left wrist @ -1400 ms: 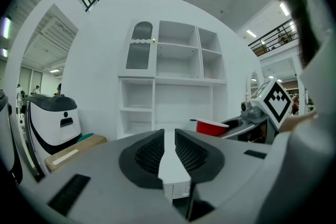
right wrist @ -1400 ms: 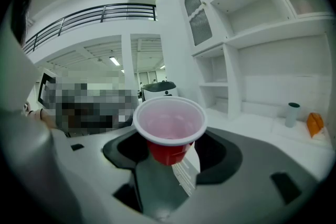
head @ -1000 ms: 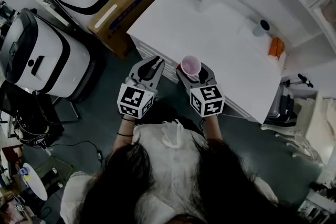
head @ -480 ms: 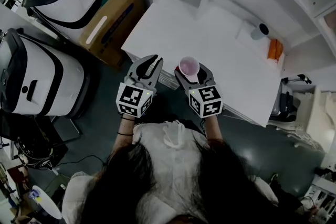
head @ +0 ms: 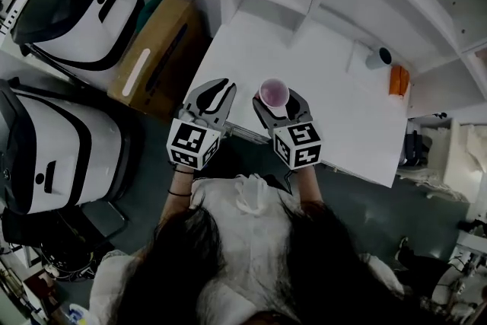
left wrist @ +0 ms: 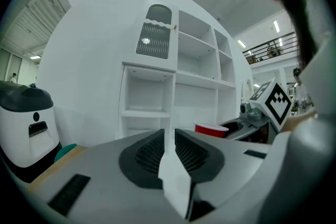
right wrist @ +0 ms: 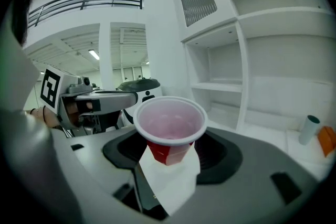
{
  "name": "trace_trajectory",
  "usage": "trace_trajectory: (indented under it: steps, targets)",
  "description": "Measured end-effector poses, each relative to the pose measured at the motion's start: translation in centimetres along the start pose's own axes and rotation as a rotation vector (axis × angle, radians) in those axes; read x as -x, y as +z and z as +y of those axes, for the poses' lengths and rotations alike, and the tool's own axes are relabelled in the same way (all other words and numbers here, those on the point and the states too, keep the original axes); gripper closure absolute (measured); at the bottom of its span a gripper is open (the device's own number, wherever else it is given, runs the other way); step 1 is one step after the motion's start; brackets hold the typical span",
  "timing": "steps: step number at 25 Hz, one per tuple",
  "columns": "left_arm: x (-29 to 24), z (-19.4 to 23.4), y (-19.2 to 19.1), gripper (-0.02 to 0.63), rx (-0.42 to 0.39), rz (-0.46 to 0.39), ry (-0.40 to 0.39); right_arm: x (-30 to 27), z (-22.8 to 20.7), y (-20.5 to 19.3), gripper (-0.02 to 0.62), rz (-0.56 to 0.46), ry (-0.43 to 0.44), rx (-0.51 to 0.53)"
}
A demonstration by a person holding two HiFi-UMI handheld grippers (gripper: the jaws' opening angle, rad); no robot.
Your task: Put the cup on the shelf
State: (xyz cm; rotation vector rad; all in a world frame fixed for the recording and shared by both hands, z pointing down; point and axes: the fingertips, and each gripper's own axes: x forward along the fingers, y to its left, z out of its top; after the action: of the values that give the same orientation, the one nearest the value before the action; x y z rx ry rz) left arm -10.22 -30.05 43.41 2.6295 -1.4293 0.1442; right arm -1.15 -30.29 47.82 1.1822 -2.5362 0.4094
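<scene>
While the right gripper (head: pixel 277 109) holds the red cup (right wrist: pixel 169 128) upright over the near edge of the white table (head: pixel 338 91), its 2 jaws stand wide, pressing on the cup. Beside it, at that same table edge, the left gripper (head: pixel 219 89) has its jaws almost together, holding nothing.

White bench (head: pixel 342 114), small grey cylinder (head: pixel 377 58) and orange object (head: pixel 399 80) at its far right corner, brown cardboard box (head: pixel 152 61) on the floor left of the bench, white-and-black machine (head: pixel 76 7) beyond the box, a second such machine (head: pixel 53 152) further left of the bench
</scene>
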Motion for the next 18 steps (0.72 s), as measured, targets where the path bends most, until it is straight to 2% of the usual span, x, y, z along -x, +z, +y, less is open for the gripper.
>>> trace_trajectory:
  steps: [9,18]
  targets:
    - [-2.2,5.3,0.0,0.534,-0.028,0.027,-0.111,-5.7,-1.0,3.4,0.313,-0.024,-0.102,0.023]
    - [-4.6,7.5,1.6,0.534,-0.082,0.011,-0.193,-9.8,-5.1,8.9,0.311,-0.061,-0.197,0.111]
